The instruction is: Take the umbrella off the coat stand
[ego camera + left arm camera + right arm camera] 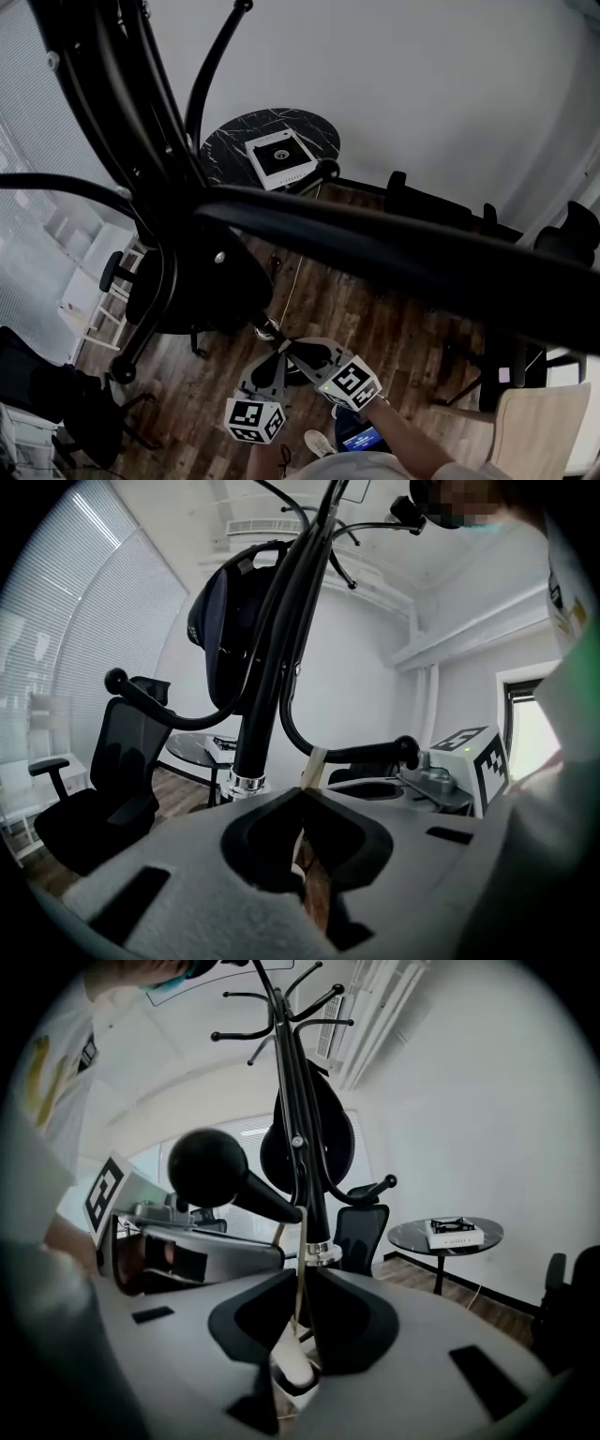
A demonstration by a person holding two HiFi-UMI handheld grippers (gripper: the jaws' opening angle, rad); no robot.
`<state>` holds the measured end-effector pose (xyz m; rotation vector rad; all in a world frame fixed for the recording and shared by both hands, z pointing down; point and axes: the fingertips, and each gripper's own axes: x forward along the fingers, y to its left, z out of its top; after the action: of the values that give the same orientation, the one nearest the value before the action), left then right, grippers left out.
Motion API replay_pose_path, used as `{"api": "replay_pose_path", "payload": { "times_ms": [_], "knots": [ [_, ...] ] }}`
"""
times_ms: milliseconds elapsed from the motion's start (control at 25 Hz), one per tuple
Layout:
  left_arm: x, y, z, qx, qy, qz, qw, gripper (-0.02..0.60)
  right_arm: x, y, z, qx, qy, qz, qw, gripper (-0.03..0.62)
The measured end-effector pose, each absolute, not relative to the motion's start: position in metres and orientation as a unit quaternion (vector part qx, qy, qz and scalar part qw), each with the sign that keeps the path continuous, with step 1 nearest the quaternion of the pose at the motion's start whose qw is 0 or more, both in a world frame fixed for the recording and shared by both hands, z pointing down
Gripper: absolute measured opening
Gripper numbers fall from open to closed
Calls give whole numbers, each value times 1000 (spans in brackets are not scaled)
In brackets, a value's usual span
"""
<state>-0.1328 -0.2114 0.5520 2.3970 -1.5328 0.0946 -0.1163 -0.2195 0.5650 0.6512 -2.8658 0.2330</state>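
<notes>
The grasp is made, left gripper (305, 803) and right gripper (302, 1283) both clamped on the strap (314, 761) of the umbrella (293, 1369), which must next be lifted over the knobbed hook (370, 754)

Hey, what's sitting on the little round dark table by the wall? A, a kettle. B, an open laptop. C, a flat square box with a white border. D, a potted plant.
C: the head view shows a flat square box, dark on top with a white border, lying on the round dark table.

Umbrella's pale strap (314, 763) hangs over a hook (361, 754) of the black coat stand (277, 667).
</notes>
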Motion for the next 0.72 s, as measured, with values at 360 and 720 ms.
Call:
{"api": "replay_pose_path", "payload": {
  "times_ms": [360,720],
  "knots": [
    [-135,-208,550,832,-530,19,165,21,-122,-224,564,220,-967,108,72,68],
    [-136,-211,552,825,-532,-9,193,21,-122,-222,564,235,-961,133,59,17]
  ]
}}
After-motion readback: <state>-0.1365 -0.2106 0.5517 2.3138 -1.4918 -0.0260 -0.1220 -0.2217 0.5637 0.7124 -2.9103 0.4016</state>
